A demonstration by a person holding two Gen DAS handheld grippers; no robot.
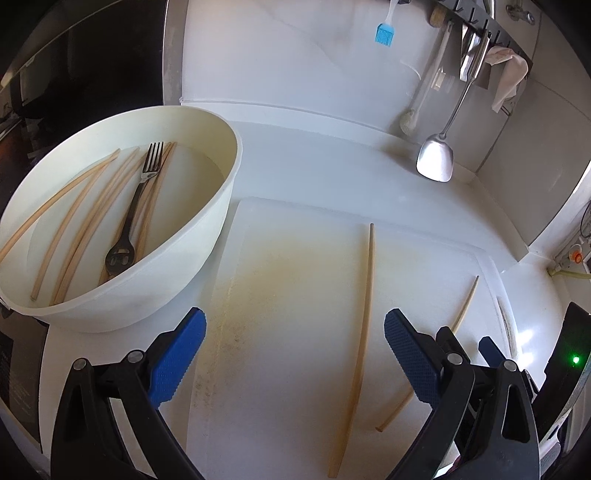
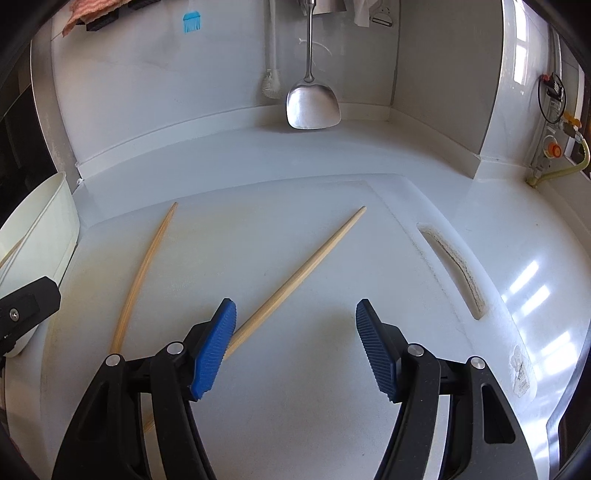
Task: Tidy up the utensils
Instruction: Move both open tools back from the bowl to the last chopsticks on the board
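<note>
Two wooden chopsticks lie apart on a white cutting board (image 1: pixel 280 295). One chopstick (image 1: pixel 360 350) runs lengthwise between the fingers of my left gripper (image 1: pixel 295 332), which is open and above the board. The second chopstick (image 2: pixel 295 277) slants across the board; its near end passes behind the left finger (image 2: pixel 214 350) of my right gripper (image 2: pixel 295 325), which is open with nothing between its pads. The first chopstick (image 2: pixel 142 273) lies to the left of it. A white bowl (image 1: pixel 207 236) at left holds a dark fork (image 1: pixel 136 199) and several more chopsticks (image 1: pixel 74 218).
A metal spatula (image 2: pixel 313 103) and a white brush (image 2: pixel 271 81) hang against the back wall, a blue silicone brush (image 1: pixel 384 33) higher up. The board has a handle slot (image 2: pixel 454 269) at right. A dark appliance (image 1: pixel 74 66) stands behind the bowl. Gas fittings (image 2: pixel 557 122) sit far right.
</note>
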